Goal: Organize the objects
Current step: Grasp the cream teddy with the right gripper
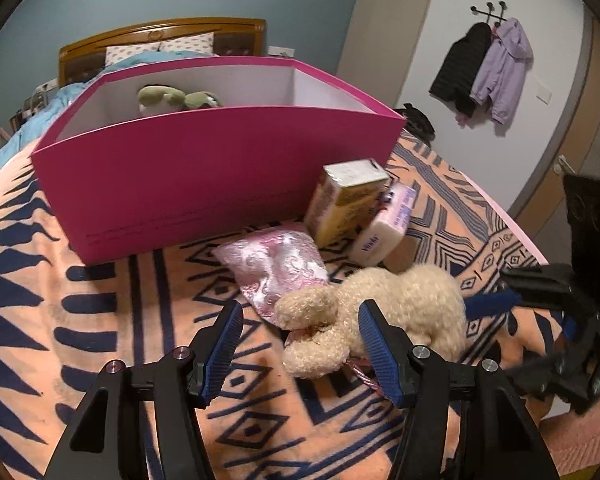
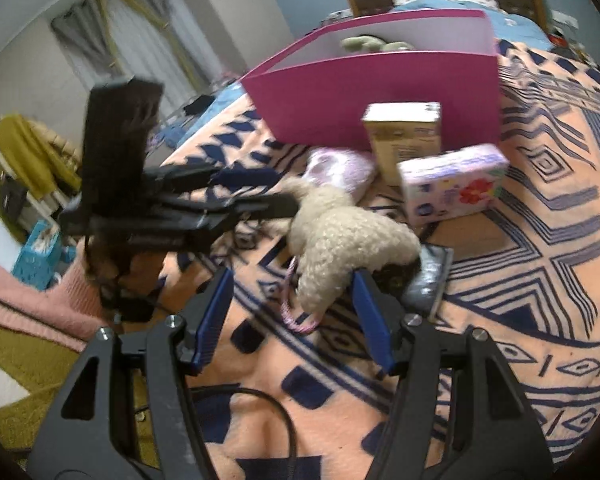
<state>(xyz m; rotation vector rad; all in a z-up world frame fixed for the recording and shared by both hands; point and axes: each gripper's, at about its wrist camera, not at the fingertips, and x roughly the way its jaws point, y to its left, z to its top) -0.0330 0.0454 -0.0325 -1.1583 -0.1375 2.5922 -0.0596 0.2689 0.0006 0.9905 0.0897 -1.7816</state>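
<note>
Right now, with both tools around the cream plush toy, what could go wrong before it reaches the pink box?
1. Both tools flank the cream plush toy; the left tool and right tool may pull against each other.
2. Its pink cord loop trails on the blanket and could snag.
3. The juice carton and tissue pack stand before the pink box; a low lift may topple them.

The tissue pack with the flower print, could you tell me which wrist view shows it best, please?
The right wrist view: the tissue pack shows its whole flowered face, beside the yellow carton. In the left wrist view the pack is seen end-on and is partly hidden behind the carton, so the print hardly shows.
</note>
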